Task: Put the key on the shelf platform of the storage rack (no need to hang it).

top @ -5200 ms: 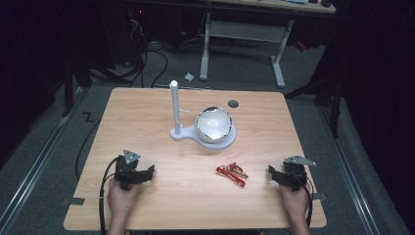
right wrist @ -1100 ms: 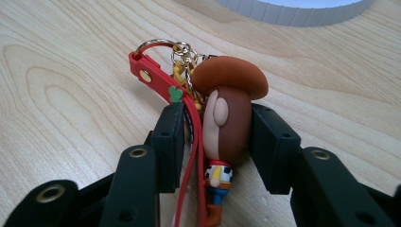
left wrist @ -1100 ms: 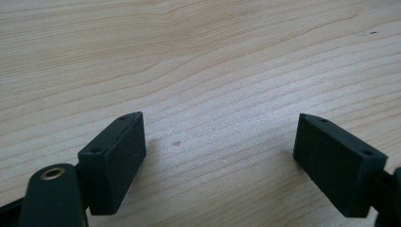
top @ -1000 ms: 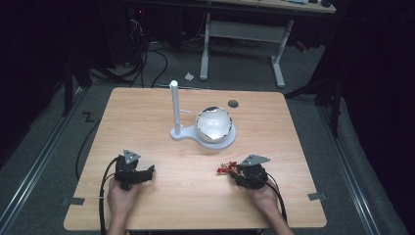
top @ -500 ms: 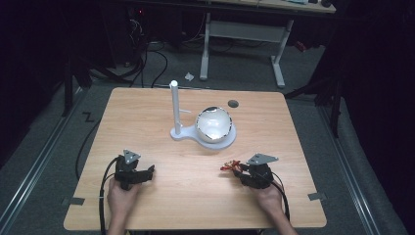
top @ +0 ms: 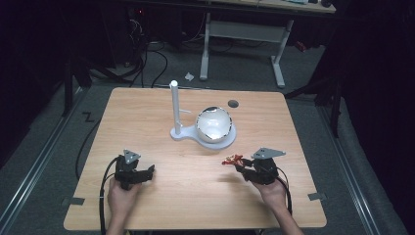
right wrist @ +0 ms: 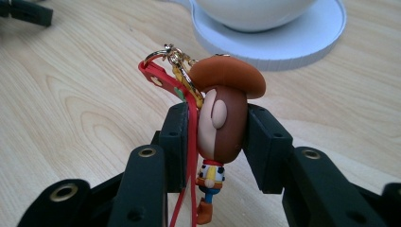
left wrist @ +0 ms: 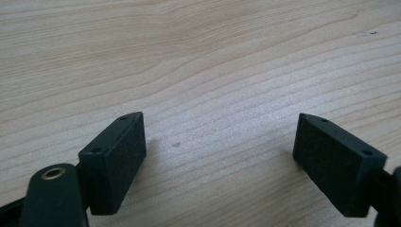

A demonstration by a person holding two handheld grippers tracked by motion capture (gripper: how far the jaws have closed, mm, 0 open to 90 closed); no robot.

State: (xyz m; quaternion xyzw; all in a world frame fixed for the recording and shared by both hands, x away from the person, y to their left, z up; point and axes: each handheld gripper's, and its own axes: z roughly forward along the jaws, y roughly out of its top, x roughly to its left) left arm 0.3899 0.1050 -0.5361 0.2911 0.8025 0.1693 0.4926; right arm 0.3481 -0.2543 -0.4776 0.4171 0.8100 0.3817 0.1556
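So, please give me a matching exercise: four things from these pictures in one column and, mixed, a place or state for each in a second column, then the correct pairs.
Things:
1. keychain
2. bowl
3. left gripper
4. post

Places or states:
A. open, with nothing between the jaws
B. upright, left of the bowl in the high view
C. clamped in the right gripper
D. sitting on the white base

Pairs: 1-C, 2-D, 3-A, 4-B
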